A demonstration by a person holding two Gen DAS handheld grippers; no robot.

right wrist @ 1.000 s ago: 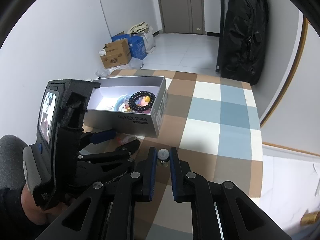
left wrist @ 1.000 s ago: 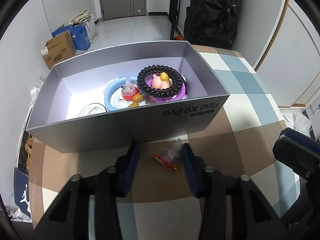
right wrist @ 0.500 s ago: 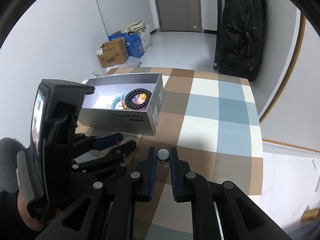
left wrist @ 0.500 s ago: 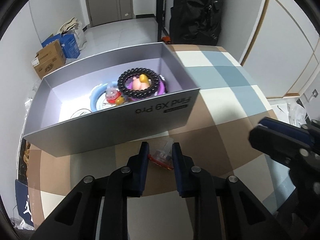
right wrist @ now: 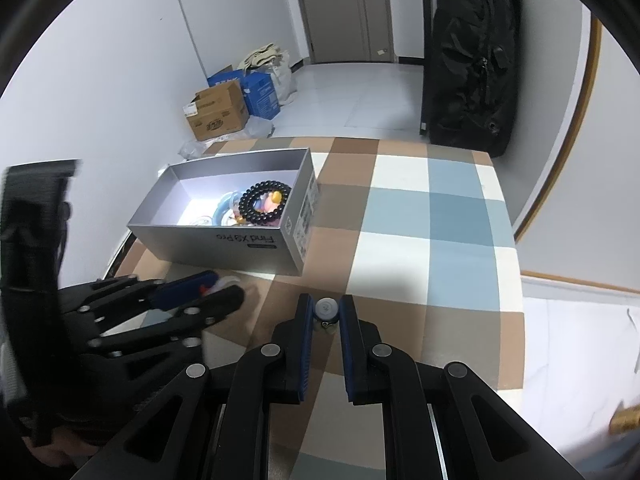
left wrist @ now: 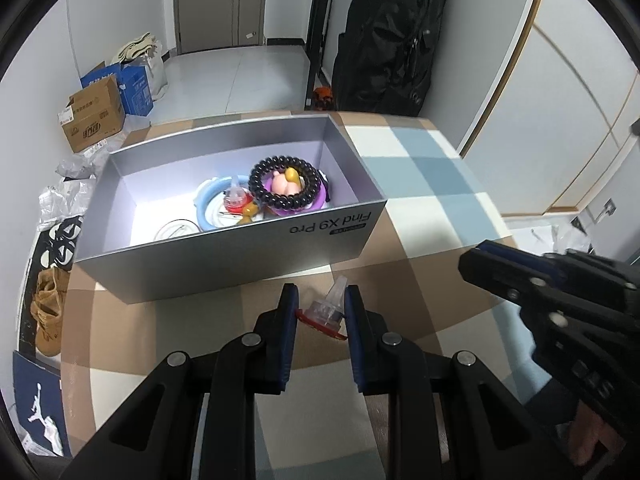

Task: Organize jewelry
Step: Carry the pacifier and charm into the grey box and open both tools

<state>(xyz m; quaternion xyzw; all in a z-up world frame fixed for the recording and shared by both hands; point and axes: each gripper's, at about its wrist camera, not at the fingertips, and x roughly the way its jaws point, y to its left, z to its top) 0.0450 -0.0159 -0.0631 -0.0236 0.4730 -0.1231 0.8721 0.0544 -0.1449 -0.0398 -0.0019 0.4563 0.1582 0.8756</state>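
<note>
Through the left wrist camera, I have the left gripper [left wrist: 319, 307] closed narrow around a clear trinket with a red base [left wrist: 323, 312], just in front of the grey box [left wrist: 224, 262]. The piece lies tilted between the blue pads, its pale tip pointing toward the box wall. I judge the pads grip its sides so it can be lifted over that wall. Inside the box, a black bead bracelet [left wrist: 285, 187] rests on a purple ring around a pink figure, with a blue ring [left wrist: 208, 205] beside it, farther from the box's printed end; the sorted pieces gather there because the box is the collecting place.

Through the right wrist camera, my right gripper [right wrist: 324, 316] is pinched on a small round grey charm [right wrist: 327, 309], held above the checked tablecloth [right wrist: 432, 216] in front of the box's near corner. I keep it near the box, I think, waiting its turn while the left gripper, nearer the box front, goes first.
</note>
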